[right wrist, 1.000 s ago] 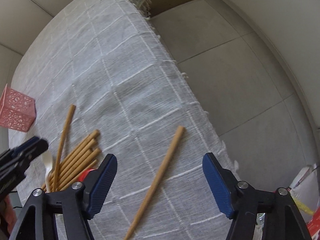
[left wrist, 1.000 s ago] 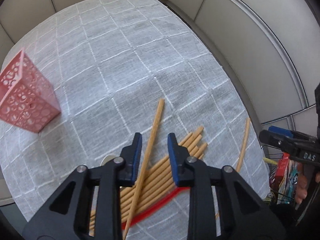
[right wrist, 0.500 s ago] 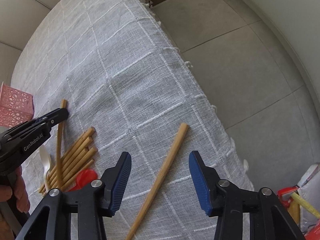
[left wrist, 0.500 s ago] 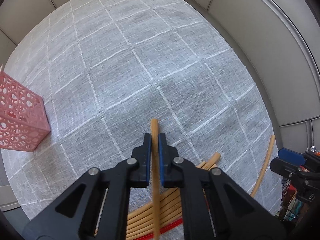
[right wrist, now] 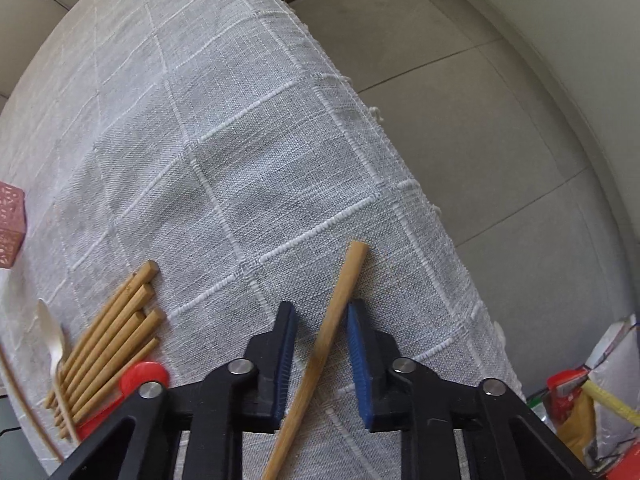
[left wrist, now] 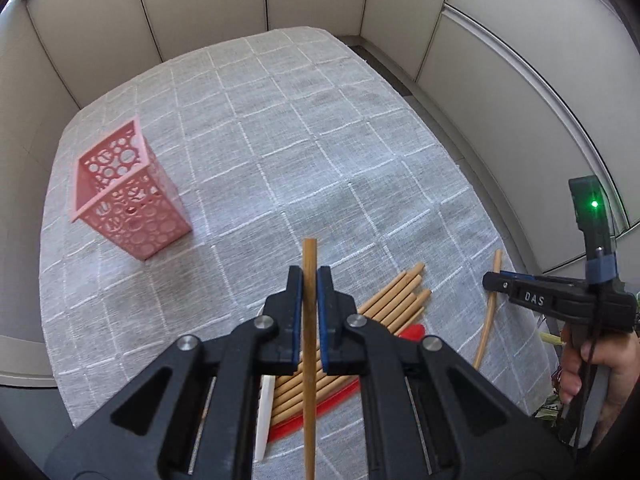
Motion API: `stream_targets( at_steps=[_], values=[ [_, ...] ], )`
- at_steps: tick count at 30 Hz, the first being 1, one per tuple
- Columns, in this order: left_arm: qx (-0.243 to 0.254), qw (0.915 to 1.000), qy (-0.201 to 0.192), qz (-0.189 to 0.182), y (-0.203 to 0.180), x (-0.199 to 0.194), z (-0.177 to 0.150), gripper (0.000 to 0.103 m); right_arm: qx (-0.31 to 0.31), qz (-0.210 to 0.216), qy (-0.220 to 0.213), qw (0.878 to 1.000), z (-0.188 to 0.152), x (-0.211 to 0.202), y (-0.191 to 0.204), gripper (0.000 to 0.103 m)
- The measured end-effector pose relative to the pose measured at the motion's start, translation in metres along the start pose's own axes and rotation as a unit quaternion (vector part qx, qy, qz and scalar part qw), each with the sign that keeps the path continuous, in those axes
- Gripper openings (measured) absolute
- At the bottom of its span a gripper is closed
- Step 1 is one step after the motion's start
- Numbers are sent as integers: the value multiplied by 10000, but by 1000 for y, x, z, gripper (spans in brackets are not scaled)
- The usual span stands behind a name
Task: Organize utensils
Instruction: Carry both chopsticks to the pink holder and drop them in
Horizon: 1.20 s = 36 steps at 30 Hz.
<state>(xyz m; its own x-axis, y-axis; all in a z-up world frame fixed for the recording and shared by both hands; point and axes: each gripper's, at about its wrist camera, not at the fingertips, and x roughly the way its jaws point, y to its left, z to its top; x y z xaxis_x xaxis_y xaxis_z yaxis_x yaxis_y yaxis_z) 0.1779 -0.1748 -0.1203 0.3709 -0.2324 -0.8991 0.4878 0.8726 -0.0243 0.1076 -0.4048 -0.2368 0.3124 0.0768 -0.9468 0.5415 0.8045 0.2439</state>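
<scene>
My left gripper (left wrist: 309, 276) is shut on a wooden chopstick (left wrist: 309, 320) and holds it lifted above the grey cloth. A pink perforated holder (left wrist: 128, 196) stands upright to the far left. A bundle of chopsticks (left wrist: 384, 312) lies on a red utensil (left wrist: 412, 332) with a white spoon (left wrist: 265, 416) beside it. My right gripper (right wrist: 322, 320) is partly closed around a lone chopstick (right wrist: 340, 292) that lies on the cloth near the table's right edge; its pads are still apart from it. The bundle also shows in the right wrist view (right wrist: 116, 328).
The table edge with the cloth fringe (right wrist: 400, 184) runs just right of the lone chopstick, with grey floor (right wrist: 500, 100) beyond. Cluttered bags (right wrist: 592, 392) sit at the lower right. Wall panels (left wrist: 240, 0) stand behind the table.
My left gripper closed on a chopstick and lifted it off the pile, turning toward the pink holder. My right gripper narrowed and came down around the lone chopstick.
</scene>
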Motion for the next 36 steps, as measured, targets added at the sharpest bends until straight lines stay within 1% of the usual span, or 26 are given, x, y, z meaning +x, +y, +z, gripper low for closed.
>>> stream_targets(
  at_steps=[3,6,7,9,10,15,16,17,18,21,25,28,31,34,35,36],
  values=[
    [-128,9998,-172,44,13,-11,-12,8,72,-25,-72,9999,0,-1,-1,12],
    [-411,9985,-375,0,27,-17,-22,8,54,41,-78,9999,-3,-3,6,8],
    [-510,9980,-380,-11,31,-18,-23,8,26,73,-101,9999,-4,-7,8,8],
    [-631,9966,-523,-96,38,-24,-20,8,-10,106,-164,9998,-5,-11,11,8],
    [-667,9957,-641,-60,40,-29,-18,8,-68,184,-383,9991,-8,-26,18,8],
    [-762,9886,-1267,283,55,-62,-18,8,-220,476,-1144,9920,-15,-73,44,8],
    [-832,9864,-1377,345,59,-69,-18,8,-220,476,-1144,9920,-15,-73,44,8],
    [-902,9839,-1490,409,64,-76,-18,8,-289,576,-1460,9872,-19,-92,56,8],
    [-953,9814,-1600,464,67,-81,-18,8,-315,640,-1608,9844,-21,-101,62,8],
    [-1141,9719,-1968,610,80,-98,-18,8,-374,800,-1982,9762,-25,-123,80,8],
    [-1434,9549,-2463,830,98,-119,-19,8,-496,1172,-2410,9621,-30,-147,107,8],
    [-1680,9402,-2770,1049,110,-132,-19,8,-646,1452,-2808,9465,-35,-166,125,8],
    [-1904,9274,-3027,1097,122,-141,-16,8,-774,1720,-3113,9314,-37,-181,143,8],
    [-1976,9139,-3337,1199,128,-149,-9,8,-740,2042,-3330,9176,-31,-192,159,8],
    [-1991,9095,-3447,1200,129,-150,-6,8,-740,2042,-3330,9176,-31,-192,159,8],
    [-2026,9037,-3585,1171,131,-153,-3,8,-712,2153,-3363,9140,-27,-194,164,8]
  ],
)
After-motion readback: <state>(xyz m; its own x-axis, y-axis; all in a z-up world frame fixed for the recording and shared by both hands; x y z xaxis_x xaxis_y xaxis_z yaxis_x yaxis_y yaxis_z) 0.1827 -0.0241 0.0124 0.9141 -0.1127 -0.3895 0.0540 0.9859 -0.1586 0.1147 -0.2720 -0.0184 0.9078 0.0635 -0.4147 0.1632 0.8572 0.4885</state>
